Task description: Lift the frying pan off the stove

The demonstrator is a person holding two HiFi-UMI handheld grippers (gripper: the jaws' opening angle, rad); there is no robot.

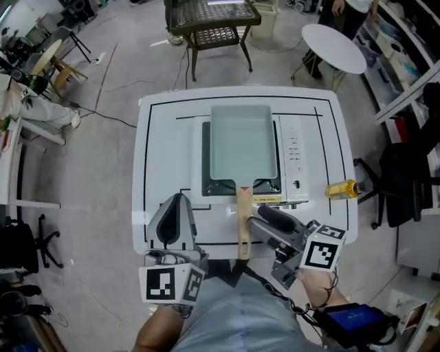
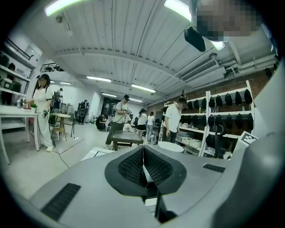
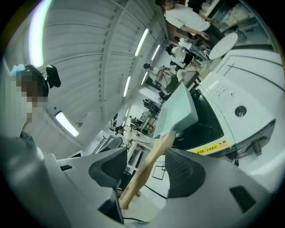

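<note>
A pale green rectangular frying pan (image 1: 242,141) sits on the portable stove (image 1: 290,148) on the white table (image 1: 158,137). Its wooden handle (image 1: 243,220) points toward me. My right gripper (image 1: 265,221) is at the handle's right side with its jaws open. In the right gripper view the handle (image 3: 153,153) runs between the spread pads of the right gripper (image 3: 147,171), and neither pad presses on it. The pan (image 3: 178,109) and stove (image 3: 240,111) lie beyond. My left gripper (image 1: 179,201) rests left of the handle, shut and holding nothing; the left gripper (image 2: 143,167) faces the room.
A yellow bottle (image 1: 342,188) lies on the table's right edge. Beyond the table stand a dark wicker table (image 1: 210,17) and a round white table (image 1: 333,47). A black chair (image 1: 405,179) is at the right. Several people stand in the room.
</note>
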